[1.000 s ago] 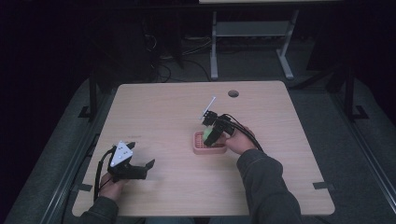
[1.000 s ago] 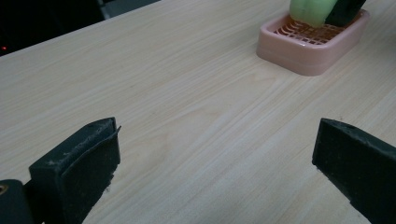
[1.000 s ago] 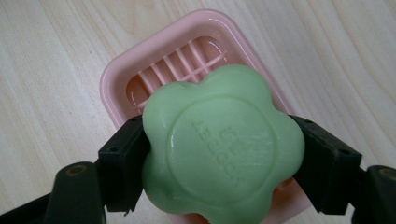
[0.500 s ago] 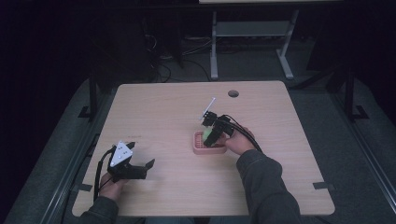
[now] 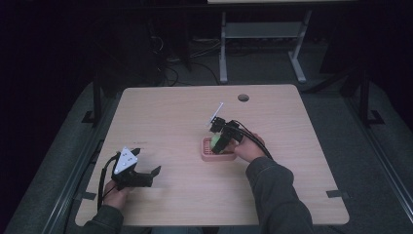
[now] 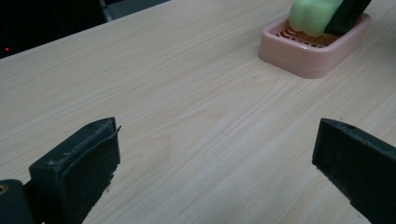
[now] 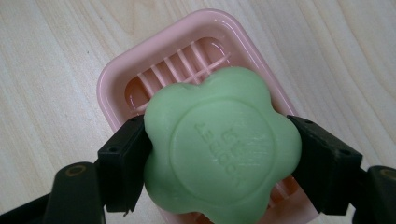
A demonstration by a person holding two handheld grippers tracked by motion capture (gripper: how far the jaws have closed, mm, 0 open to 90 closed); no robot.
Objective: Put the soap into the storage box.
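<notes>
A green flower-shaped soap (image 7: 219, 144) is clamped between the two black jaws of my right gripper (image 7: 219, 156), just above a pink slatted soap dish (image 7: 187, 60). In the high view that gripper (image 5: 220, 140) points down over the dish (image 5: 208, 155) at the table's middle. In the left gripper view the soap (image 6: 312, 16) and the dish (image 6: 308, 46) sit at the upper right. My left gripper (image 5: 146, 173) rests near the front left of the table, open, with nothing but bare wood between its jaws (image 6: 215, 172).
The wooden table (image 5: 170, 117) has a round cable hole (image 5: 243, 97) near its far edge. A metal stand (image 5: 260, 34) is on the floor beyond the table. Dark floor surrounds the table on all sides.
</notes>
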